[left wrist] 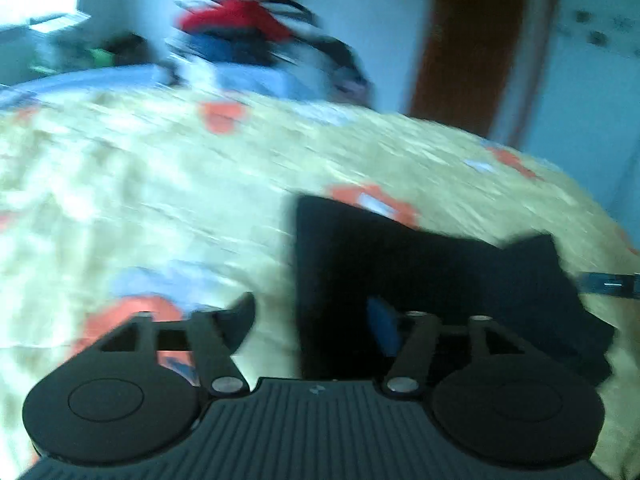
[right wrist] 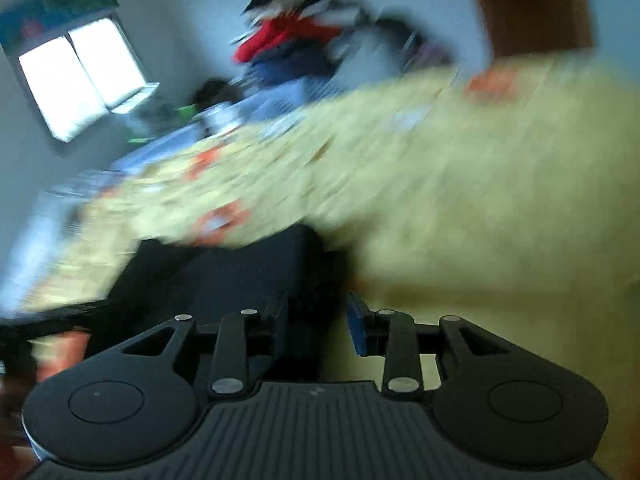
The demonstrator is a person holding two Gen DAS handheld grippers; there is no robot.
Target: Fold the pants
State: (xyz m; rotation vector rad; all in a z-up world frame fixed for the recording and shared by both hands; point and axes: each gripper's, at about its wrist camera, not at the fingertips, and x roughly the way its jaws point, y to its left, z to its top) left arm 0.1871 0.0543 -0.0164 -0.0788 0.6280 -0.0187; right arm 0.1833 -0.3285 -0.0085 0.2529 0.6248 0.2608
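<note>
Both views are smeared with blur. The dark pants (left wrist: 420, 280) lie folded on the yellow patterned bedspread (left wrist: 160, 180), directly ahead of the left gripper (left wrist: 316, 320) and reaching past its right finger; its jaws stand wide, holding nothing. From the right wrist, the pants (right wrist: 240, 272) sit ahead and left of the right gripper (right wrist: 316, 320), whose jaws are parted with dark cloth in the gap. A heap of clothes (right wrist: 296, 40) lies well beyond.

Dark pants (left wrist: 420, 276) lie on the yellow patterned bed (left wrist: 160, 184).
</note>
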